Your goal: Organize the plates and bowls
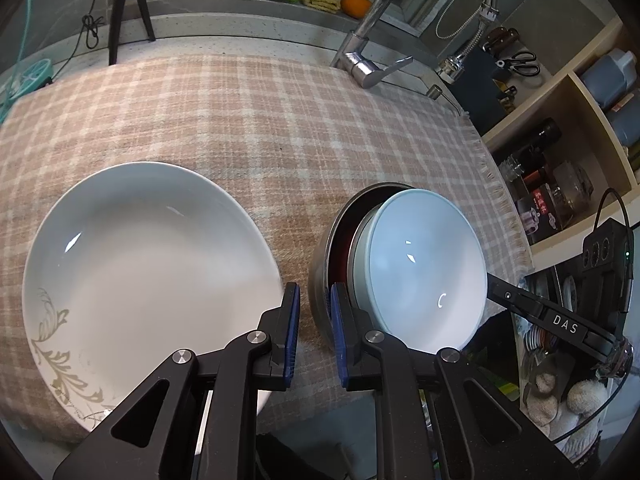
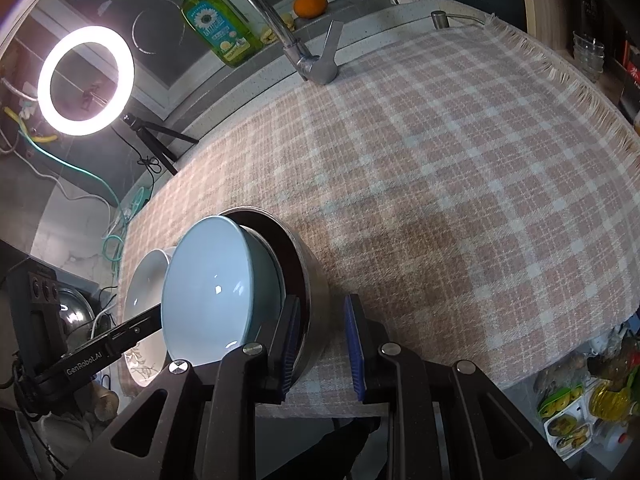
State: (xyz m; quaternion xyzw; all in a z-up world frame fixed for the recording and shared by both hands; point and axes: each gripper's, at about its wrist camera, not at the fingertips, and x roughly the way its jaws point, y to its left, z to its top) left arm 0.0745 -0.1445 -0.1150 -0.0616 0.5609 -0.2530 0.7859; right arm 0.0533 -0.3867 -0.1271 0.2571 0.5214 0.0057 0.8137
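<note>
A large white plate (image 1: pixel 148 264) with a grey leaf pattern lies on the checked cloth at the left; it also shows in the right wrist view (image 2: pixel 144 292). Beside it a pale blue bowl (image 1: pixel 424 264) sits tilted inside a steel bowl (image 1: pixel 320 280) with a dark red inside. Both show in the right wrist view, the blue bowl (image 2: pixel 208 292) and the steel bowl (image 2: pixel 314 292). My left gripper (image 1: pixel 314 308) is open, its fingers between the plate and the steel bowl. My right gripper (image 2: pixel 322 332) is open, its fingers astride the steel bowl's near wall.
The checked cloth (image 2: pixel 440 160) covers the counter. A tap (image 1: pixel 372 36), a green soap bottle (image 2: pixel 216 28) and an orange (image 2: pixel 310 4) stand at the back. A ring light (image 2: pixel 86 80) on a tripod is at the back left. Shelves with bottles (image 1: pixel 560 168) are at the right.
</note>
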